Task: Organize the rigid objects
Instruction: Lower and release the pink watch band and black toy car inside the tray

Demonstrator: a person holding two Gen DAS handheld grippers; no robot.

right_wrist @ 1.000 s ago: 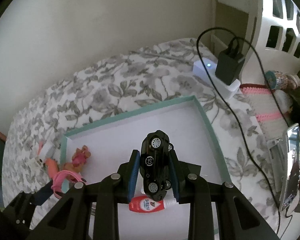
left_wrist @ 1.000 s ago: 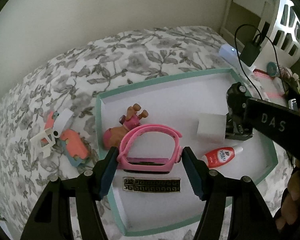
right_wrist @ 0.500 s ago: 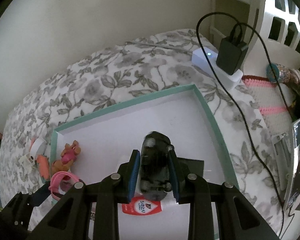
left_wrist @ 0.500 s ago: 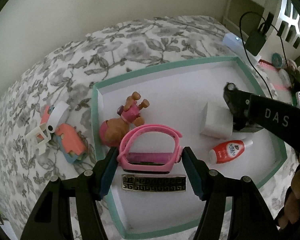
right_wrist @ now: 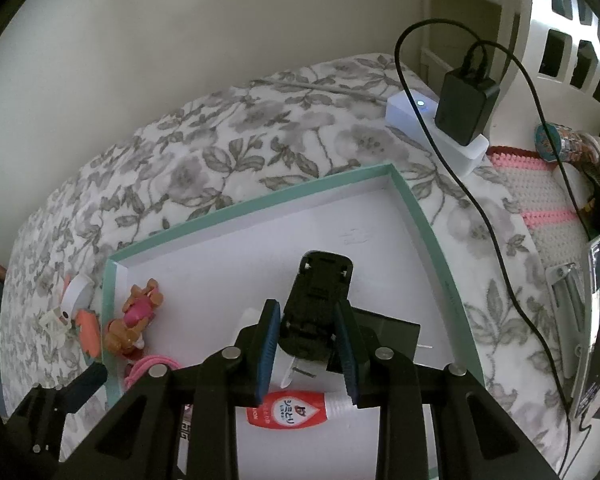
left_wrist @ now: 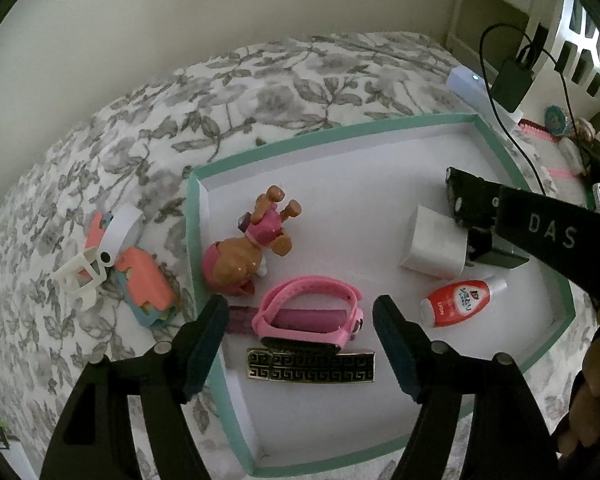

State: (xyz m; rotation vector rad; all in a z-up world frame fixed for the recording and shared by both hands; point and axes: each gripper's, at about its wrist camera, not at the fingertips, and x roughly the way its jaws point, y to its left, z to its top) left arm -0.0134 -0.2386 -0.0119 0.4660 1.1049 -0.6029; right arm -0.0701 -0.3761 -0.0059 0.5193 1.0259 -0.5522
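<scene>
A teal-rimmed white tray (left_wrist: 340,130) lies on the flowered bed. In it are a pink watch band (left_wrist: 310,312), a brown and pink toy dog (left_wrist: 248,252), a black and gold clip (left_wrist: 310,366), a white cube (left_wrist: 434,246) and a red tube (left_wrist: 458,302). My left gripper (left_wrist: 300,322) is open, with the watch band lying loose between its fingers. My right gripper (right_wrist: 306,354) is shut on a black toy car (right_wrist: 316,308), low over the tray's right part beside the white cube.
Outside the tray's left rim lie a coral card (left_wrist: 140,276), a white ring (left_wrist: 122,226) and a white plastic frame (left_wrist: 80,276). A white box with a black charger (right_wrist: 462,106) and its cable is at the back right. A phone (right_wrist: 596,320) lies at the right.
My left gripper opened and let go of the pink watch band, which now lies in the tray. My right gripper lowered the black car toward the tray floor and turned it.
</scene>
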